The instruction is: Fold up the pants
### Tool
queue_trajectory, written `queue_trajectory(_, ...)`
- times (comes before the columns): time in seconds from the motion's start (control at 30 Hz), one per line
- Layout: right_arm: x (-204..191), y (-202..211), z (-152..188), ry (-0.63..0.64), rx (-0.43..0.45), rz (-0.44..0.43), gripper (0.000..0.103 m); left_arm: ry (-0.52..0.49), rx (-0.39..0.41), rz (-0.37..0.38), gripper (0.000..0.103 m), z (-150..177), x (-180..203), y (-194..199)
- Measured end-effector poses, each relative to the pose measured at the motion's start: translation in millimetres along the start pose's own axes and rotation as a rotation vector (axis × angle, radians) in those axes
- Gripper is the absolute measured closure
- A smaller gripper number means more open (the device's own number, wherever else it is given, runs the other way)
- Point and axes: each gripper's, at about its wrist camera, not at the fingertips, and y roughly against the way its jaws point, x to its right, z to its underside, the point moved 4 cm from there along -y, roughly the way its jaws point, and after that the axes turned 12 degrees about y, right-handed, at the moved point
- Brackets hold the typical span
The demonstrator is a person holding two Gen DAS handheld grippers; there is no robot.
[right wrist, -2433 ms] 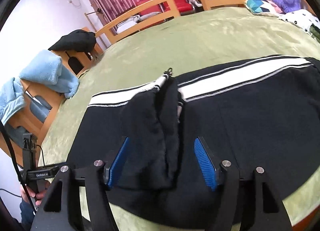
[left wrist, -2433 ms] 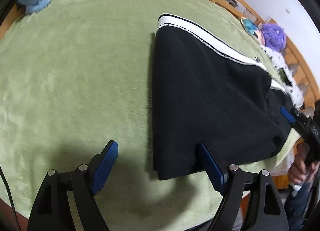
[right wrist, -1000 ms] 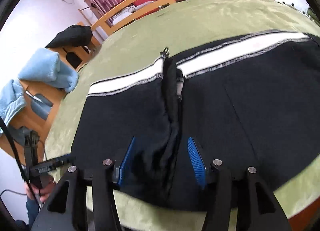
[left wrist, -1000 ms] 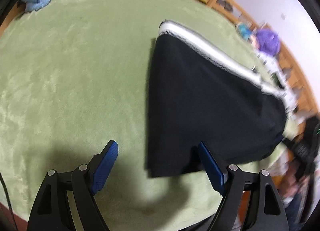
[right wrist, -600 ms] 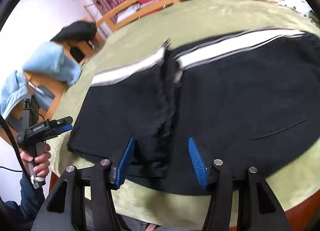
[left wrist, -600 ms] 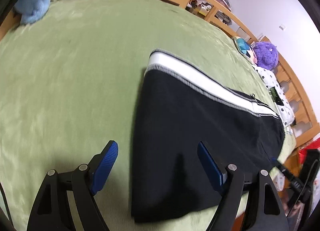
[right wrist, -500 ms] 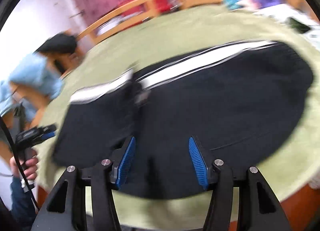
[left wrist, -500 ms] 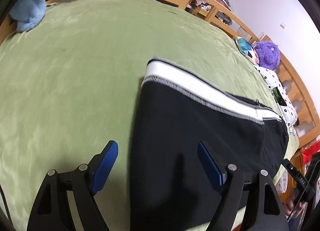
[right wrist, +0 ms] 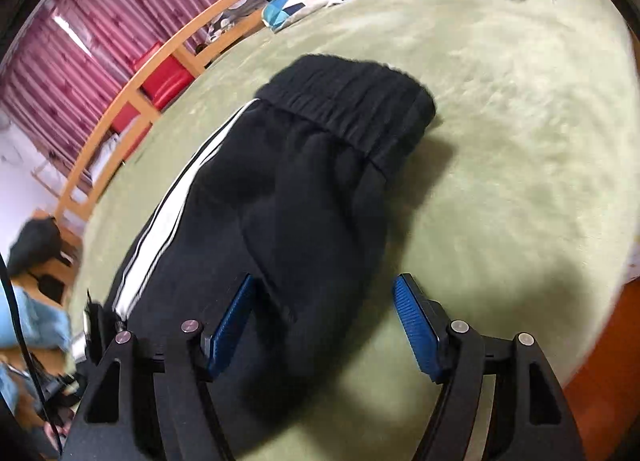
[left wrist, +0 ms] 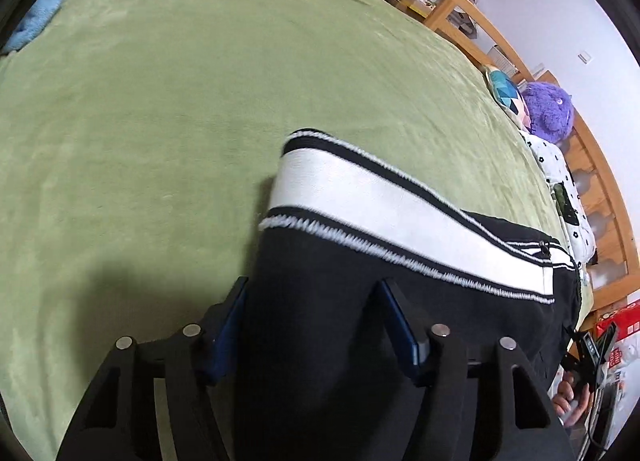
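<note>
Blue pads of my left gripper (left wrist: 312, 321) now straddle the hem end of the pants (left wrist: 400, 269), jaws narrower than a moment ago but not visibly pinching cloth. My right gripper (right wrist: 324, 321), jaws apart, has swung from the middle fold to the waistband end, so I judge the next fold is being set up. The pants lie flat on the green blanket (left wrist: 160, 121), black with a white side stripe (left wrist: 380, 201).
</note>
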Motion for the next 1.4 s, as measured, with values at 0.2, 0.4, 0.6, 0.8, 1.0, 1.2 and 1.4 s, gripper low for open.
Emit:
queue_trajectory(0.2, 3.5, -27.8, -30.0, -0.063, 0.039, -0.08, 0.029, 0.007, -0.008, 0.021, 0.064, -8.1, 11.3, -14.1)
queue_trajectory(0.4, -21.1, -6.4, -38.0, -0.065, 0.131, -0.055, 0.083, 0.015, 0.051, 0.116, 0.091, -11.3, 11.2, 19.8)
queue_trajectory(0.6, -93.7, 33.9, -64.1, 0.018, 0.221, -0.084, 0.084, 0.028, 0.082, 0.212, 0.091, -34.2, -5.1, 64.0)
queue_trajectory(0.8, -166.3, 41.5, -30.7, 0.14, 0.173, -0.204, 0.084, 0.04, 0.197, 0.08, 0.09, -66.3, -68.0, 124.0)
queue_trajectory(1.0, -187.0, -12.4, 26.5, 0.15, -0.049, -0.17, 0.066, 0.068, 0.154, -0.123, 0.073, -65.5, -121.9, 119.0)
queue_trajectory(1.2, -153.1, 0.6, 44.2, 0.097, -0.13, -0.11, 0.059, 0.073, 0.219, -0.149, 0.059, -44.4, -123.3, 142.4)
queue_trajectory(1.4, -212.9, 57.8, 62.1, 0.341, -0.035, -0.1, 0.058, -0.022, 0.225, -0.115, 0.047, 15.2, -102.0, 135.4)
